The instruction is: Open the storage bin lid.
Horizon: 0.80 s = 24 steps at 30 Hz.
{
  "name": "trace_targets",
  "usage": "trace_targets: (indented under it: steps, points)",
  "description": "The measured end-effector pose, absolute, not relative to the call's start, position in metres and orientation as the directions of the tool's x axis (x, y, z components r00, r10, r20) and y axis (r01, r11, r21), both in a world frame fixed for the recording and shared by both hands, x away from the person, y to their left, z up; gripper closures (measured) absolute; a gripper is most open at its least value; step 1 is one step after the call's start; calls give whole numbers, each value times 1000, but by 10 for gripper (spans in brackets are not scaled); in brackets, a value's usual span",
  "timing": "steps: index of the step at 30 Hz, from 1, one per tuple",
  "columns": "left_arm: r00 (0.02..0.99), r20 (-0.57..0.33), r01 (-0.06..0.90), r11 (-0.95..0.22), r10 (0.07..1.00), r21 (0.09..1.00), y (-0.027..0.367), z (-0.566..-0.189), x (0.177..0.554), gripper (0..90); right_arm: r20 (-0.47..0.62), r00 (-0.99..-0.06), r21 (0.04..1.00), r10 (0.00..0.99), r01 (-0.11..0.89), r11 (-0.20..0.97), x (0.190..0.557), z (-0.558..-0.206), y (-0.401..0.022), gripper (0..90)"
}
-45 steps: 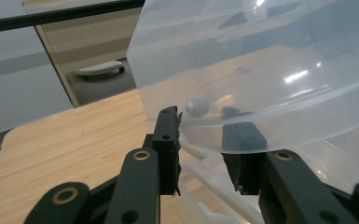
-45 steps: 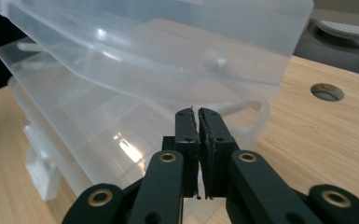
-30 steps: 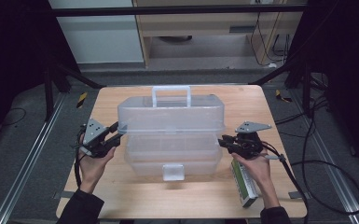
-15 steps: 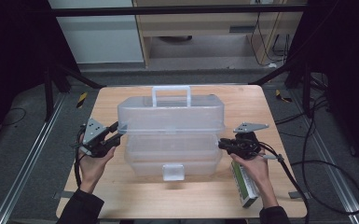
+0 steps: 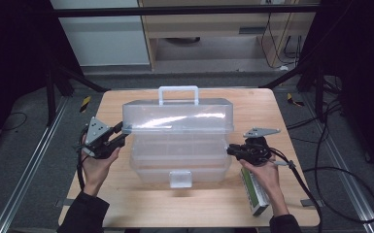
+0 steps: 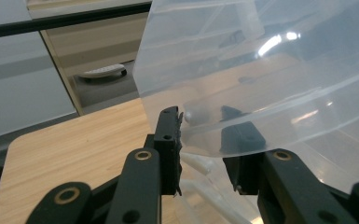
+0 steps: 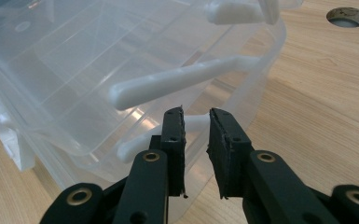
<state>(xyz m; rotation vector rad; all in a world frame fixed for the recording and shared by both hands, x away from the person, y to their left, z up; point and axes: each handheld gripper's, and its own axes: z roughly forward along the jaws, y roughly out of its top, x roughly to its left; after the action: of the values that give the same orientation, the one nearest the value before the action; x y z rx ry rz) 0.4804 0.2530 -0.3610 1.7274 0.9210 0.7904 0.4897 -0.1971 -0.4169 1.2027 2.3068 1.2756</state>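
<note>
Clear plastic toolbox (image 5: 177, 138) between both, centred on the tabletop (image 5: 252, 104). Left hand-held gripper (image 5: 119, 131) clamped on the raised lid's (image 6: 261, 70) left rim. Right hand-held gripper (image 5: 229, 150) just narrowed, pads bare, a small gap, beside a white hinge arm (image 7: 177, 81).
</note>
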Motion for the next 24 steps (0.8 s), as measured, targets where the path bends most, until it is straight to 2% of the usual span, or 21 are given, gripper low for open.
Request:
trace_targets:
  steps: [5,11,14,16,24]
  points:
    - [492,99,213,-230,865,950,251,-352,487,682,168,-629,791,759,546,277,489,-417,-197,760]
    - [492,57,214,-184,869,959,251,-347,496,680,166,-632,792,757,543,279,489,-417,-197,760]
    - [481,27,245,-164,876,955,251,-344,498,681,164,-631,792,758,542,280,489,-417,-197,760]
    - [477,62,217,-186,877,958,250,-341,503,686,163,-632,793,758,541,281,489,-417,-197,759]
    - [450,68,209,-179,890,961,248,-336,513,714,164,-634,794,756,539,280,490,-418,-198,756]
